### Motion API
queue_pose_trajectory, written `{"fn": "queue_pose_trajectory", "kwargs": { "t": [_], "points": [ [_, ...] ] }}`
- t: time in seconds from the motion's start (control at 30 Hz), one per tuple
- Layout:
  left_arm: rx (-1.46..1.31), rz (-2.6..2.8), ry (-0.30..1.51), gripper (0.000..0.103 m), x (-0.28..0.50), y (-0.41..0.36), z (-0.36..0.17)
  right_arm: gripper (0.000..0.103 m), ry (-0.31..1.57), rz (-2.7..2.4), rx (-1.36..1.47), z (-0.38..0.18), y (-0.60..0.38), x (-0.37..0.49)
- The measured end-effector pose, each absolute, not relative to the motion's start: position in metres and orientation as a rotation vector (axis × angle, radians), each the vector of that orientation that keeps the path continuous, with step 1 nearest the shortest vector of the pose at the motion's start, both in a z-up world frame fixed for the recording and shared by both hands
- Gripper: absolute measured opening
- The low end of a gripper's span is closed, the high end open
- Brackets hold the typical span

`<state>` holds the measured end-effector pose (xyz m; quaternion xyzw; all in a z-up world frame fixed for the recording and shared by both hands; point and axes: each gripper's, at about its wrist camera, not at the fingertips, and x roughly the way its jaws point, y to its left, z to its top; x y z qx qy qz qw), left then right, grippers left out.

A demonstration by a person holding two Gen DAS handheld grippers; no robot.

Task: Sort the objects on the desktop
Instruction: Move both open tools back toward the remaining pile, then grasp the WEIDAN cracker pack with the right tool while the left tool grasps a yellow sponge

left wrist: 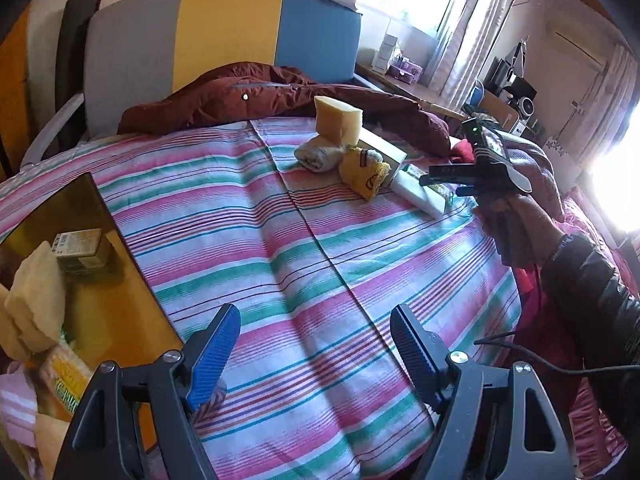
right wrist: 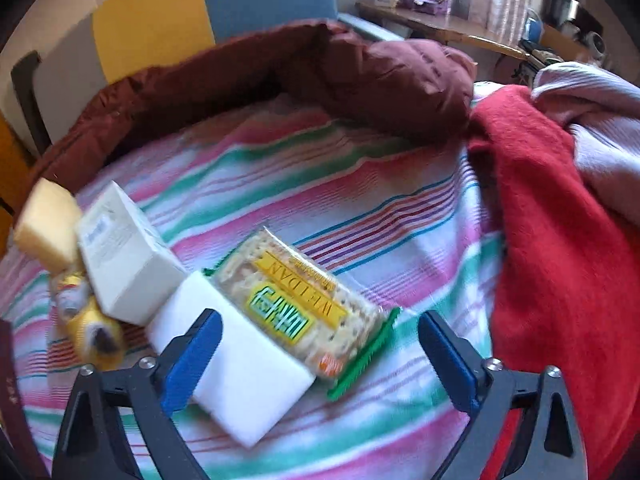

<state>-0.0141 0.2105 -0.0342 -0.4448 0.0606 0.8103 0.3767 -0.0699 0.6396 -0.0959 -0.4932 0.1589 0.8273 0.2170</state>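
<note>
Two grippers are working over a striped bedspread (left wrist: pixel 304 248). The right gripper (right wrist: pixel 320 356), fingers spread wide, is hovering just short of a cracker packet (right wrist: pixel 298 308) lying diagonally beside a white block (right wrist: pixel 240 380); the left gripper (left wrist: pixel 316 344), also spread and empty, is hanging well apart.

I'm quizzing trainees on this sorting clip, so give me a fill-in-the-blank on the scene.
1. The cracker packet leans on a ___ block.
2. The right gripper's jaws stand ___.
3. The sponge is coloured ___.
4. The left gripper holds ___.

Missing: white; open; yellow; nothing
</note>
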Motion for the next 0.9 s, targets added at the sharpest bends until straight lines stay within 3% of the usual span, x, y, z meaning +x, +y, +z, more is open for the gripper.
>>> {"fn": "queue_pose_trajectory", "kwargs": {
  "t": [0.47, 0.6, 0.67, 0.9],
  "points": [
    [-1.143, 2.031, 0.165, 0.079, -0.040, 0.265, -0.031, 0.087, 0.376, 2.285, -1.403, -0.109, 0.663, -0.079],
    [-1.164, 2.022, 0.119, 0.079, -0.056, 0.281, -0.024, 0.069, 0.417, 2.314, -1.417, -0.108, 0.663, -0.078],
    [-1.174, 2.019, 0.096, 0.079, -0.065, 0.289, -0.021, 0.065, 0.418, 2.327, -1.422, -0.106, 0.661, -0.078],
    [-1.221, 2.022, -0.016, 0.079, -0.107, 0.313, -0.012, 0.064, 0.431, 2.318, -1.431, -0.105, 0.663, -0.075]
  ]
}}
